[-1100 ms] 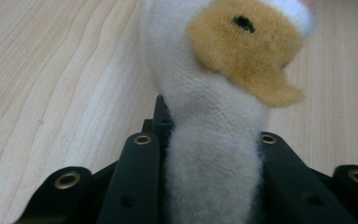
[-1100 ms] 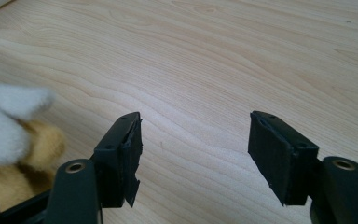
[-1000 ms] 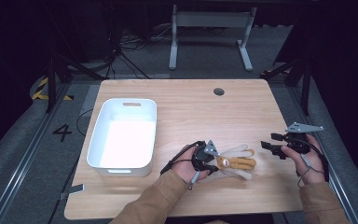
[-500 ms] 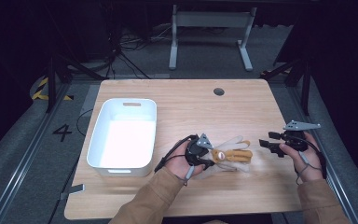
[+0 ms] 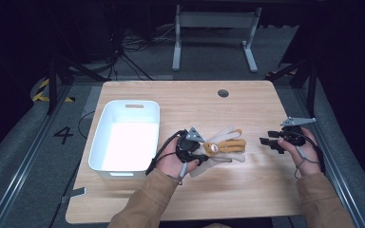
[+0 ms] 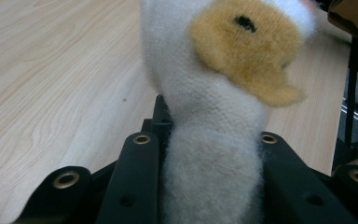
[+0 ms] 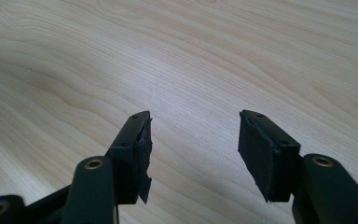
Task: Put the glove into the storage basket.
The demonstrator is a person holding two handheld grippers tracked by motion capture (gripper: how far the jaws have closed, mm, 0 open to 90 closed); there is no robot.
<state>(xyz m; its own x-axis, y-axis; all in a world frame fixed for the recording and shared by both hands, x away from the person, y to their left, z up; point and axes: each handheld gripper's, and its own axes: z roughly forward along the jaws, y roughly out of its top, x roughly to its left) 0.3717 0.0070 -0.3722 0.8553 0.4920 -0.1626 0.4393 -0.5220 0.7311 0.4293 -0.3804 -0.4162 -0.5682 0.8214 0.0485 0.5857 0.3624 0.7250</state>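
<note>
While clamped on plush toy (image 5: pixel 221 148), left gripper (image 5: pixel 190 145) beside bin (image 5: pixel 105 142); right gripper (image 5: pixel 278 141) jaws agape near table edge (image 5: pixel 335 190).

A pale rectangular wooden table (image 5: pixel 247 190) carries a white rectangular plastic tub (image 5: pixel 100 156) on its left half, set lengthwise toward the far edge. Just right of the tub, near the table's middle, lies a cream-and-tan plush toy animal (image 5: pixel 221 148), its limbs stretching rightward. The left gripper (image 5: pixel 190 142) sits between tub and toy, at the toy's left end, with the toy (image 6: pixel 209 154) pressed between its jaws. The right gripper (image 5: pixel 278 141) sits well apart from the toy near the table's right edge, above bare tabletop (image 7: pixel 177 56). A small round hole (image 5: pixel 223 93) lies behind them, near the far edge.
</note>
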